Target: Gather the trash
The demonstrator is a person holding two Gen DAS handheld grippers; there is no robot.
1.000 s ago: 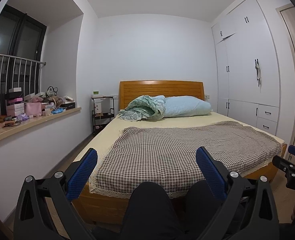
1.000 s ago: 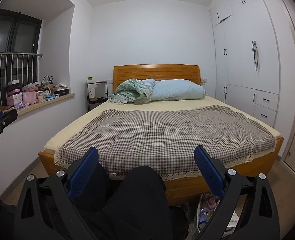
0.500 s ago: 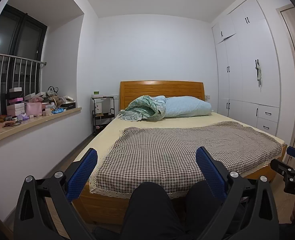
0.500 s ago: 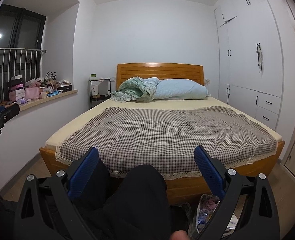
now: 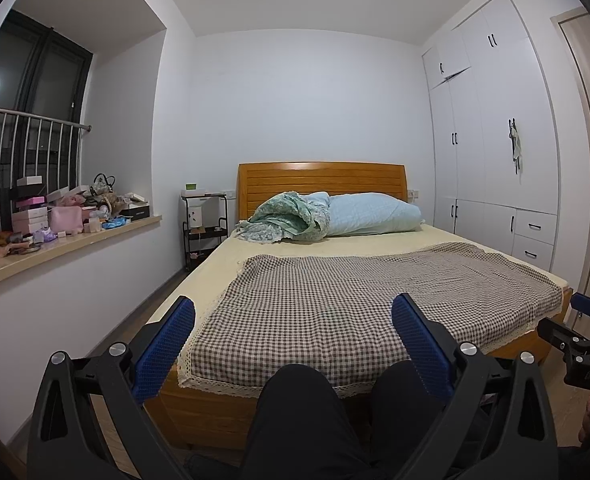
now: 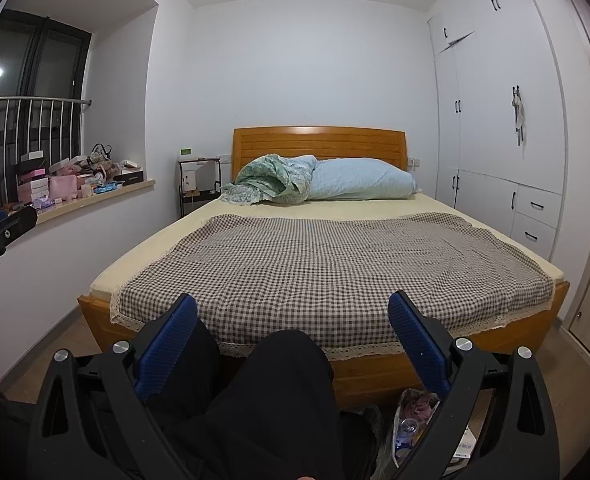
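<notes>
Fingers (image 5: 163, 354) of both grippers, left (image 5: 293, 344) and right (image 6: 291, 340), spread wide and empty above dark-trousered knees (image 6: 279, 376), facing a bed (image 6: 327, 264), with a trash bag (image 6: 413, 420) on the floor by the right knee.

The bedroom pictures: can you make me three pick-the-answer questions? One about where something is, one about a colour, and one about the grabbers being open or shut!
1. Where is the trash bag?
A. on the bed
B. on the floor at the foot of the bed
C. on the windowsill

2. What colour are the gripper pads?
A. red
B. green
C. blue

3. How are the left gripper and the right gripper?
A. both open, holding nothing
B. both shut
C. one holds a bottle

Answers: 1 B, the bag sits low beside the bed frame; 2 C, the pads show blue; 3 A, wide gaps, nothing between the fingers.
</notes>
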